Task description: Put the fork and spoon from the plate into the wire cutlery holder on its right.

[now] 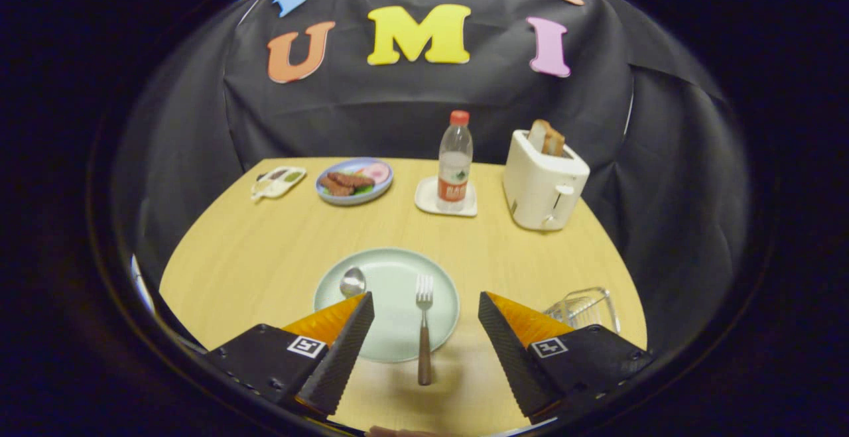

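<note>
The tool (pixel 426 304) hangs wide open and empty over the plate (pixel 387 304) near the tabletop's front edge, straddling the fork (pixel 424 331), likely to grip it, spoon (pixel 352 282) alongside, holder (pixel 584 308) toward the front right corner.

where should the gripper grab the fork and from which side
Likely by the handle end of the fork, which sticks out past the plate rim toward the gripper. It lies lengthwise between the open fingers, so coming straight down from above and closing across the narrow handle looks easiest.
</note>
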`<action>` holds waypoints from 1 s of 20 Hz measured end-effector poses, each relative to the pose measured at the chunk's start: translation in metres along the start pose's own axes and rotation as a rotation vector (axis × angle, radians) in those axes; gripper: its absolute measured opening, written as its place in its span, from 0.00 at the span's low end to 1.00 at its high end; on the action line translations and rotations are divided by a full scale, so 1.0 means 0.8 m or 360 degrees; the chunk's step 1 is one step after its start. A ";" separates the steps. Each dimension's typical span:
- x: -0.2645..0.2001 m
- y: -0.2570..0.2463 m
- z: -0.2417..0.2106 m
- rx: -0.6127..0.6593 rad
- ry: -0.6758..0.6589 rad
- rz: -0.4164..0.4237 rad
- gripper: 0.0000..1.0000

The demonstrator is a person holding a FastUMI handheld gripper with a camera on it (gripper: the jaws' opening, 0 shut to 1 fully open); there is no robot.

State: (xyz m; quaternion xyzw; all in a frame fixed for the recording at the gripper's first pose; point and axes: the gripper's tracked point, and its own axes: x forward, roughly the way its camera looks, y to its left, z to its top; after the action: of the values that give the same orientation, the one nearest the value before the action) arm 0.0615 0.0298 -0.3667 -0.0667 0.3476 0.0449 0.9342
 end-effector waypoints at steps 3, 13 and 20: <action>0.030 0.008 -0.028 -0.0033 0.0103 0.0019 0.94; 0.097 -0.005 -0.066 0.0046 0.0363 -0.0014 0.49; 0.097 0.003 -0.080 -0.0033 0.0398 -0.0002 0.26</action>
State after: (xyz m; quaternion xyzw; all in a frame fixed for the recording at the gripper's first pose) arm 0.0787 0.0249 -0.4662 -0.0817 0.4607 0.0392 0.8829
